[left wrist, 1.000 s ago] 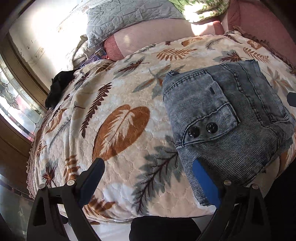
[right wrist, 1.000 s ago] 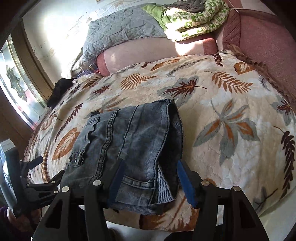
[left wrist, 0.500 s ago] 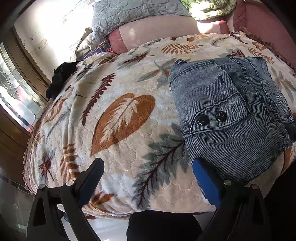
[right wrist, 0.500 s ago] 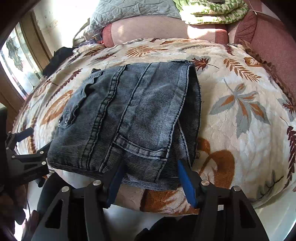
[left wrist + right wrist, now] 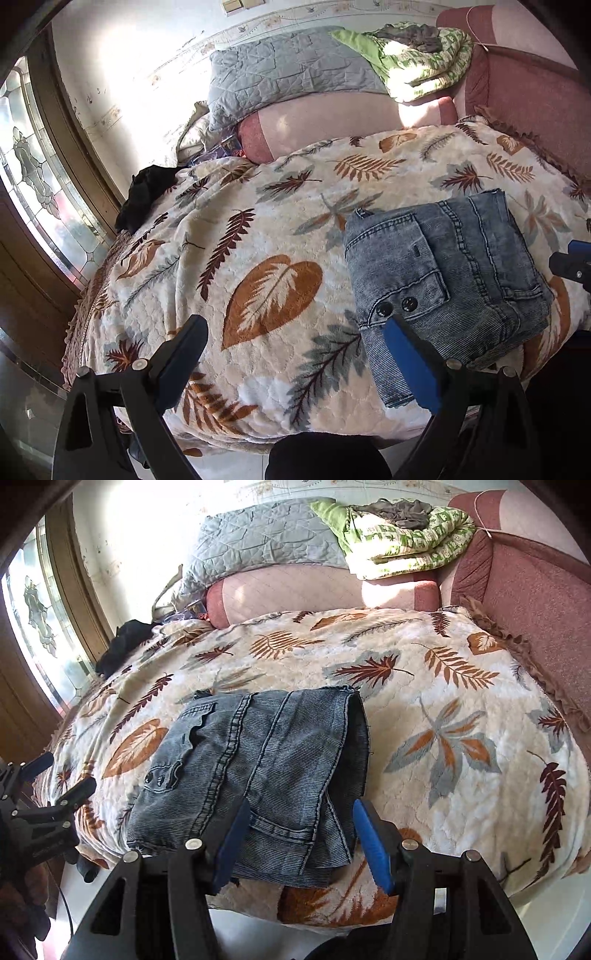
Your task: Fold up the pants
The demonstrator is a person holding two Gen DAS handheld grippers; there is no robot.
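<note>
The folded blue-grey denim pants (image 5: 443,280) lie flat on the leaf-patterned blanket (image 5: 258,258), close to its near edge, with a buttoned pocket flap facing up. My left gripper (image 5: 295,332) hangs open above the blanket, to the left of the pants, and its right blue pad (image 5: 406,354) overlaps their left edge in the picture. In the right wrist view the pants (image 5: 258,768) fill the middle. My right gripper (image 5: 300,812) stands open above their near hem and holds nothing. The left gripper (image 5: 48,786) shows at the left edge there, and the right gripper (image 5: 569,258) at the right edge of the left wrist view.
A pink bolster (image 5: 295,590), a grey quilted pillow (image 5: 266,539) and a green patterned quilt (image 5: 406,535) lie at the bed's far end. A red upholstered backrest (image 5: 535,590) runs along the right. A black cloth (image 5: 147,192) lies by the stained-glass window (image 5: 33,184).
Both grippers have drawn back and up from the bed, so the pants look smaller and farther away. The pants lie as before. Both jaws stay equally wide.
</note>
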